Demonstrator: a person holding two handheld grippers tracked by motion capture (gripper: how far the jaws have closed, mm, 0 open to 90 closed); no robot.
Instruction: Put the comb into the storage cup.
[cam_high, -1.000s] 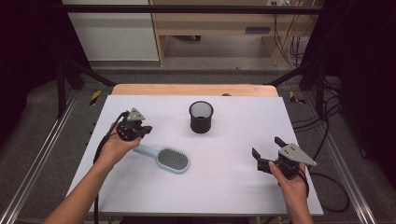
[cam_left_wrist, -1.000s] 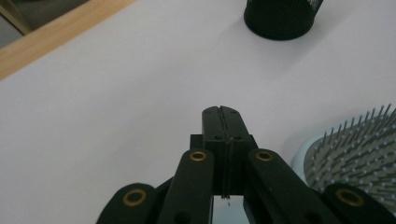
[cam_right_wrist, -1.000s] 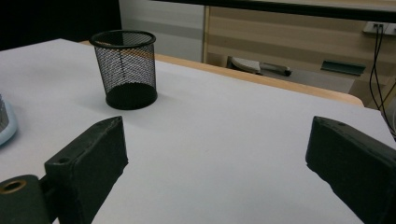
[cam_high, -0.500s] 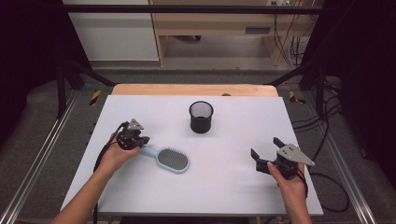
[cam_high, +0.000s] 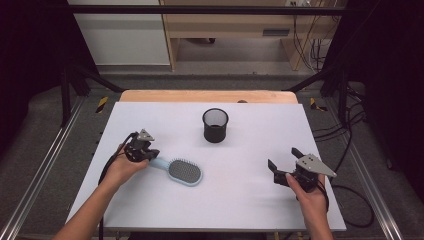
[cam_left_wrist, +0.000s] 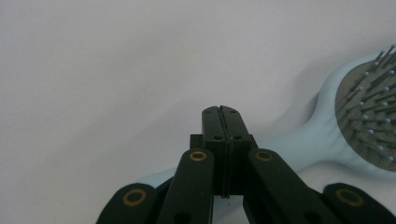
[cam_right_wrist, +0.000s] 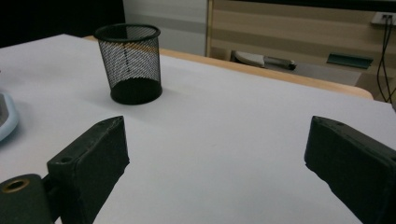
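Descent is the change I see: my left gripper has come down from its earlier height, above the bench and farther back, to sit right over the handle end of the light-blue hairbrush. In the left gripper view its jaws are pressed flat together with nothing between them, and the handle passes underneath them rather than inside. So I judge the brush is not grasped; the jaws would have to spread before they could take the handle. The brush lies bristles up on the left half of the bench, head pointing toward the middle. My right gripper has kept its place near the right front edge, jaws wide and empty.

The bench is a plain white sheet on a wooden top, carrying a black mesh cup standing upright behind the brush. Beyond it are a grey floor, a wooden shelf and dark curtains.
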